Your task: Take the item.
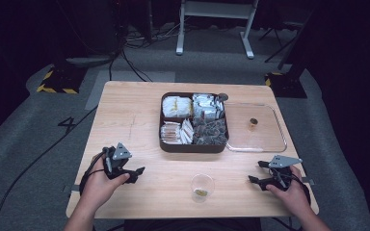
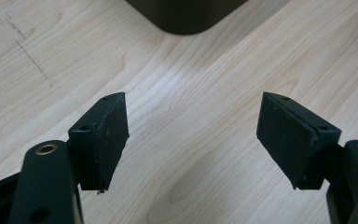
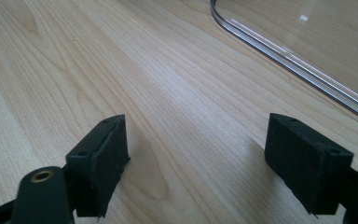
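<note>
A: State of the fingers? Where is the cup?

B: Left fingers stand apart over bare surface, nothing between them. Right fingers likewise apart and empty. The clear cup stands upright between the two pairs, apart from both and a little nearer the right pair.

A: Risks?

B: My judgement: the cup looks light and thin-walled. A sideways approach from either pair could knock it over and tip out the yellowish bit at its bottom, and a hard squeeze could buckle it. The clear lid lies just beyond the right fingers, so a forward reach could catch its rim and shove it against the brown tray.

A: Unclear items?

B: I cannot identify the cup's contents or the small dark object on the lid. The left gripper view cuts the tray to one corner. The packets in the tray are too small to read.
</note>
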